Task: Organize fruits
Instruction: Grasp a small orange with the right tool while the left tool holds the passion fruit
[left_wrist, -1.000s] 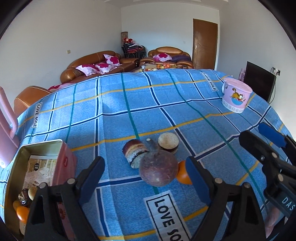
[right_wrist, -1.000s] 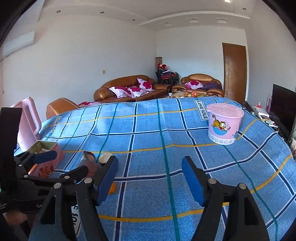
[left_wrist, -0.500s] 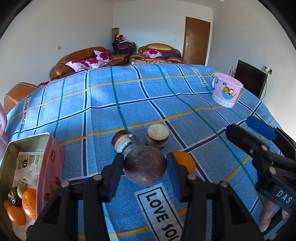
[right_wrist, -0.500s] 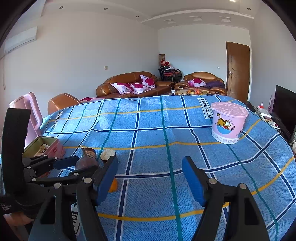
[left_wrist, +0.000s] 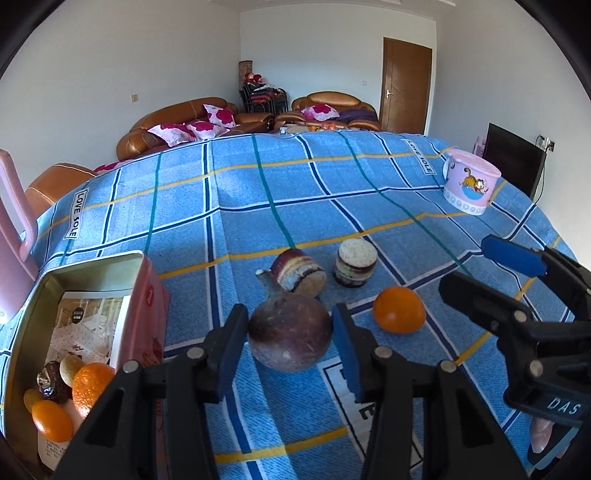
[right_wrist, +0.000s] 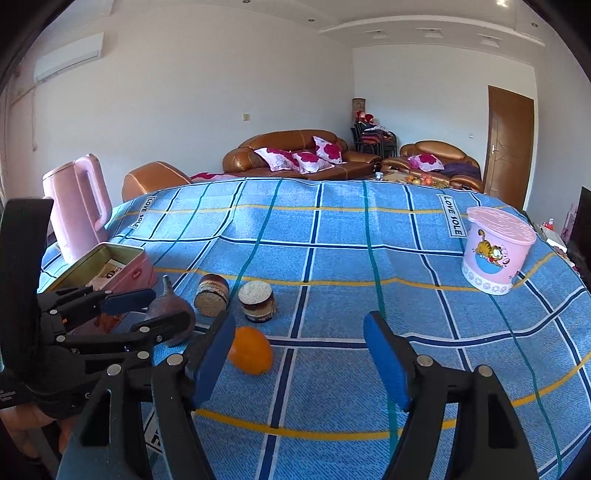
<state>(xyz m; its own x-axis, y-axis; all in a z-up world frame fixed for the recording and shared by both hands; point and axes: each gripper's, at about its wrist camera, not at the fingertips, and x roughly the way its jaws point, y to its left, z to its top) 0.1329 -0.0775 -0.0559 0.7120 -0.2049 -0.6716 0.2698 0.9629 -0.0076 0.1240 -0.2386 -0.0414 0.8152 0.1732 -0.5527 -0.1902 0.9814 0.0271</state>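
My left gripper (left_wrist: 290, 341) is shut on a dark purple-brown round fruit (left_wrist: 290, 338) with a stem, held just above the blue checked cloth; it also shows in the right wrist view (right_wrist: 170, 310). An orange (left_wrist: 399, 314) lies on the cloth to its right, also in the right wrist view (right_wrist: 251, 350). An open pink tin box (left_wrist: 147, 295) at the left holds oranges (left_wrist: 90, 382) and other small fruits. My right gripper (right_wrist: 299, 363) is open and empty, low over the cloth right of the orange.
Two small layered cakes (left_wrist: 299, 272) (left_wrist: 356, 262) sit behind the fruit. A pink kettle (right_wrist: 77, 206) stands behind the tin. A pink lidded cartoon bucket (right_wrist: 495, 249) stands at the far right. Sofas lie beyond the table's far edge.
My left gripper closed its jaws onto the purple-brown fruit and has lifted it slightly toward me. The right gripper stayed open, shifting slightly.
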